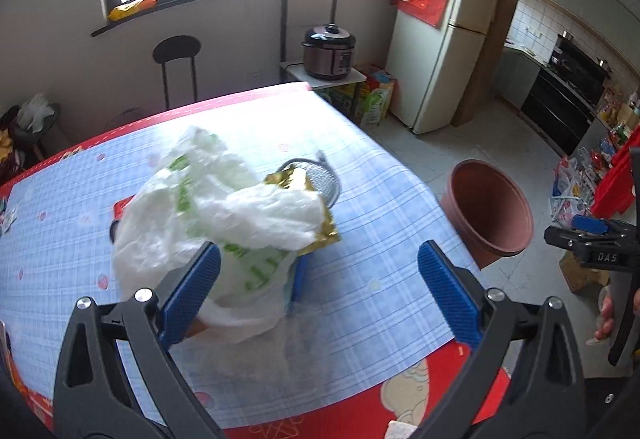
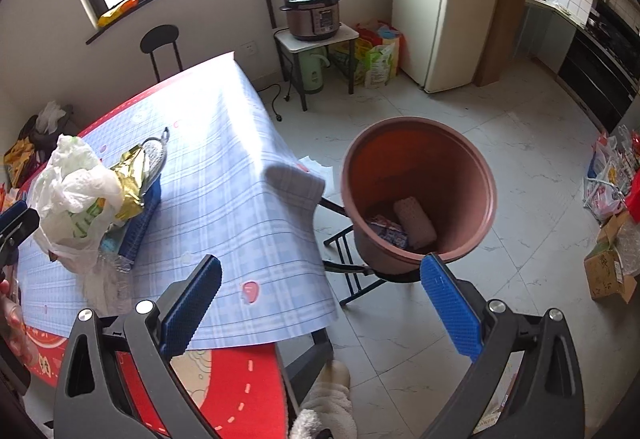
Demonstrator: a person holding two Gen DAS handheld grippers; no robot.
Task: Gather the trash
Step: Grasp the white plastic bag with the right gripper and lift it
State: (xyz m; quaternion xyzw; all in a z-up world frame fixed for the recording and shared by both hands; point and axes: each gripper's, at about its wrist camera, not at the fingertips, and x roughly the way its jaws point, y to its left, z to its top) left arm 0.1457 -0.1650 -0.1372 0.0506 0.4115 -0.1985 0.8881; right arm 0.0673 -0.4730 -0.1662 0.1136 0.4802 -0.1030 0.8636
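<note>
Grippers, nearest item. Left gripper (image 1: 319, 281): jaws spread wide, nothing clamped; its left pad (image 1: 195, 289) touches or overlaps the near side of the white plastic bag (image 1: 208, 215), which it has not closed on. Right gripper (image 2: 320, 295): jaws equally wide, empty, hanging over the table edge (image 2: 280, 335) and pointed toward the bin.

Trash pile, mid table. White plastic bag crumpled on top of a gold foil wrapper (image 1: 310, 215), a blue basket (image 2: 140, 223) and a wire mesh strainer (image 1: 320, 181), all heaped together; a clear plastic bottle (image 2: 116, 275) lies against the pile.

Bin, beyond the table corner. Brown plastic tub (image 2: 416, 195) perched on a folding stand (image 2: 352, 271), already holding a few wrappers.

Risks, as judged:
- Bag is thin and slack; a pinch on one fold may slip or drag the foil wrapper along.
- Lifting the bag could tip the basket contents.
- Tub sits apart from the table; a light bag released early may drift to the floor.
- A knock could upset the tub.
</note>
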